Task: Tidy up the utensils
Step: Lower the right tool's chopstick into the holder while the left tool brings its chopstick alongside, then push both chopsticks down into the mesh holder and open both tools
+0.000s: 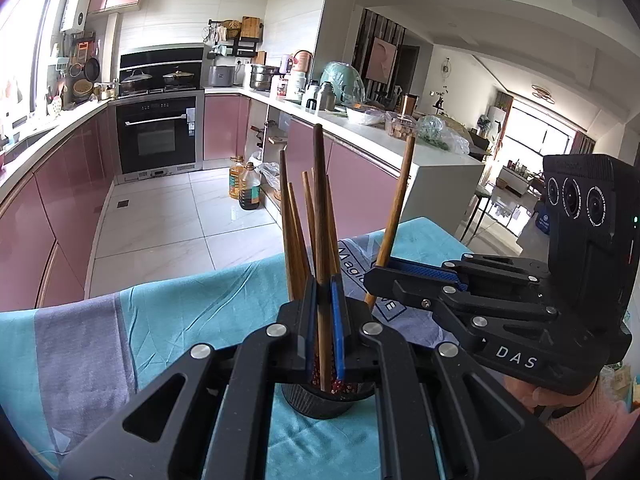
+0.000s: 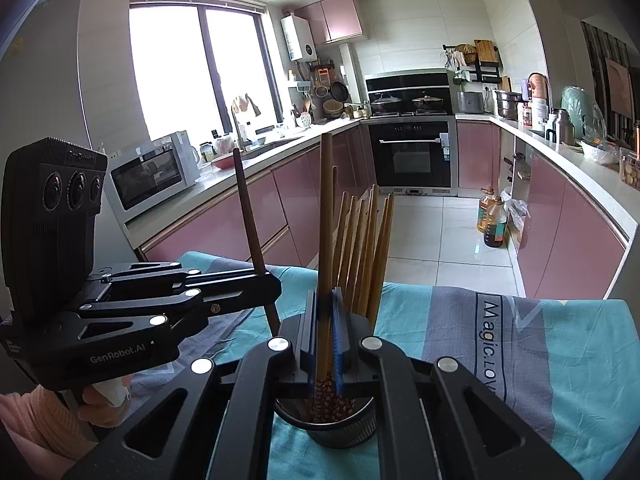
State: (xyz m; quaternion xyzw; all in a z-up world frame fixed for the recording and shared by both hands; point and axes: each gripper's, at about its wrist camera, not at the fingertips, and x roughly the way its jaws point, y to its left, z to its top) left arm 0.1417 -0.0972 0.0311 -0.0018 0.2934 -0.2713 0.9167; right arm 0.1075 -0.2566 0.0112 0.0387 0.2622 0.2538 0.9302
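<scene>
The left tongs (image 1: 324,300) are clamped on one dark chopstick (image 1: 320,200), held upright just above the cup (image 1: 320,404). The right tongs (image 2: 325,312) grip a lighter chopstick (image 2: 326,208) the same way, its patterned lower end at the cup's mouth. Each tool shows in the other's view, side on; a pink sleeve (image 1: 588,424) and a hand (image 2: 106,396) hold the handles. The two tools crowd the cup from either side.

The dark ribbed cup stands on the desk, on a teal and grey cloth (image 1: 192,312). It holds a bundle of wooden chopsticks (image 2: 364,248), leaning and fanned out, red patterned ends down.

Writing: "DAS" on the right tool's arm, "GenRobot.AI" on the left tool's body, and "Magic.LOV…" on the cloth, cut off.

Farther off, a tiled floor, two oil bottles (image 1: 244,184) by pink cabinets, a microwave (image 2: 154,172) on the counter, an oven (image 1: 158,136) under a hob with two pots.
</scene>
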